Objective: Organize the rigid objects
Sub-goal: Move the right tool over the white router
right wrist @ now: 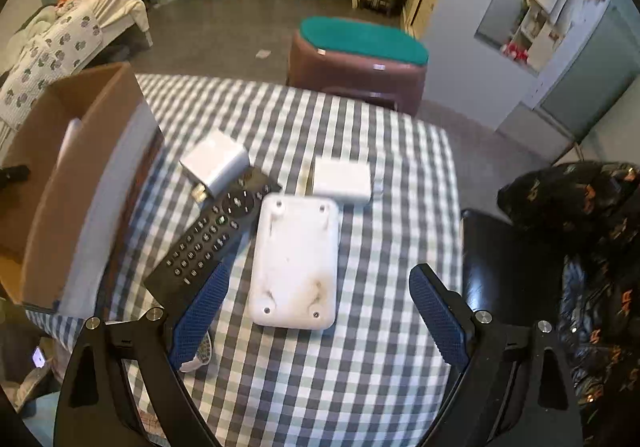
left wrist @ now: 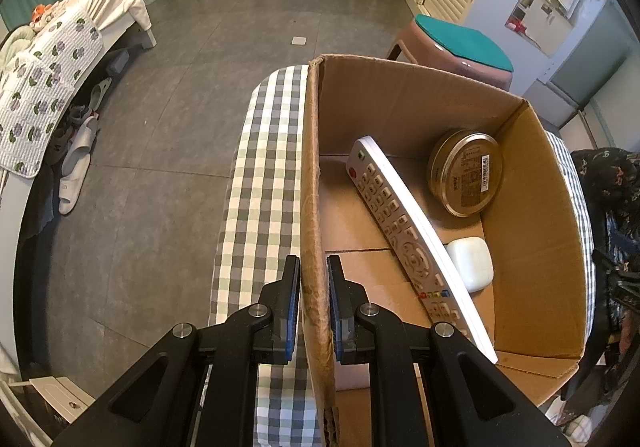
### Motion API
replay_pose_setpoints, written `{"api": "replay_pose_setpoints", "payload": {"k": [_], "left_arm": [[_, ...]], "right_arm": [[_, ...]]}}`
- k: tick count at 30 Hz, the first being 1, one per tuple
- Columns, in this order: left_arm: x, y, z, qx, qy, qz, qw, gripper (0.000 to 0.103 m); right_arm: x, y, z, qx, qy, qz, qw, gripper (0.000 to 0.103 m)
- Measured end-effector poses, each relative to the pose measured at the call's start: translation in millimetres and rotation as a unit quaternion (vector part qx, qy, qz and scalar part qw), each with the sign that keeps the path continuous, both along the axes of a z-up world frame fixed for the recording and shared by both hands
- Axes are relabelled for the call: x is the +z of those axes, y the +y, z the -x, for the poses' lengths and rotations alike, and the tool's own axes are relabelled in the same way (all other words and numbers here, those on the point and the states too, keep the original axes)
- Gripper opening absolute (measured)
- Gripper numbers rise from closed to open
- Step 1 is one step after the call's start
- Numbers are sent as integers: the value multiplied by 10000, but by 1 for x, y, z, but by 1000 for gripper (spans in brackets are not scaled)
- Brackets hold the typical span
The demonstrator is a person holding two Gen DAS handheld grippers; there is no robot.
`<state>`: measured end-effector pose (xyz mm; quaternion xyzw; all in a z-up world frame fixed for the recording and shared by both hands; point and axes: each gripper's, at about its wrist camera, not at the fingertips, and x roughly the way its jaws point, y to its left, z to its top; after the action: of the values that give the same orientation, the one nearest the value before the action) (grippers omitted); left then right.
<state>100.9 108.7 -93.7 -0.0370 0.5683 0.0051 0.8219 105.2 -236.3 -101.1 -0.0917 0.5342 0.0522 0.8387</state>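
Three rigid items inside open brown cardboard box (left wrist: 400, 99): long white remote control (left wrist: 404, 231) lying diagonally, propped against box interior; round gold tin (left wrist: 464, 173) tipped on edge in far corner, leaning against the wall; small white rounded case (left wrist: 470, 263) flat on the box floor just beside the remote. Left gripper (left wrist: 314, 303) straddling the box's near side wall, jaws narrow, one blue pad on each face of the cardboard, clamped on it.

Four more items out on green-and-white checked tablecloth (right wrist: 380, 367), right of the box: white rounded-rectangle plastic device (right wrist: 294, 261) lying underside up, screw holes showing; black remote control (right wrist: 208, 239) diagonal just beside it, touching; white plug adapter (right wrist: 214, 163) resting on the black remote's far end; flat white square box (right wrist: 342, 177) just beyond the device. Right gripper (right wrist: 318, 317) above the cloth, jaws wide, empty, white device between and ahead of the blue-padded fingers (right wrist: 438, 321).

Beyond table: brown stool with teal cushion (right wrist: 360, 51), grey tiled floor, bed with flowered cover (left wrist: 44, 95).
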Motion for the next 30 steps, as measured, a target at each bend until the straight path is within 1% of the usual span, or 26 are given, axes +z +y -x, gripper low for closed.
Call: {"api": "replay_pose_setpoints", "payload": {"k": [4, 7, 11, 16, 21, 25, 30], "left_arm": [[0, 1, 0, -2, -7, 3, 10000, 13], [1, 3, 0, -7, 1, 25, 10000, 13], [2, 4, -1, -26, 10, 21, 10000, 13], [3, 4, 0, -40, -1, 29, 10000, 13], [6, 1, -1, -54, 1, 9, 10000, 13], [8, 0, -2, -48, 2, 51, 10000, 13], [9, 2, -3, -23, 34, 136, 9999, 12]], "right_arm": [[-18, 2, -6, -25, 183, -42, 9998, 87], [-30, 4, -11, -28, 291, -39, 9996, 87], [-41, 7, -16, -22, 399, -68, 9992, 84], [-52, 9, -23, -80, 514, -21, 9986, 83], [-62, 6, -28, -153, 624, -100, 9979, 77], [-66, 9, -27, -95, 699, -181, 9973, 66], [-67, 9, -24, -127, 630, -169, 9978, 66]]}}
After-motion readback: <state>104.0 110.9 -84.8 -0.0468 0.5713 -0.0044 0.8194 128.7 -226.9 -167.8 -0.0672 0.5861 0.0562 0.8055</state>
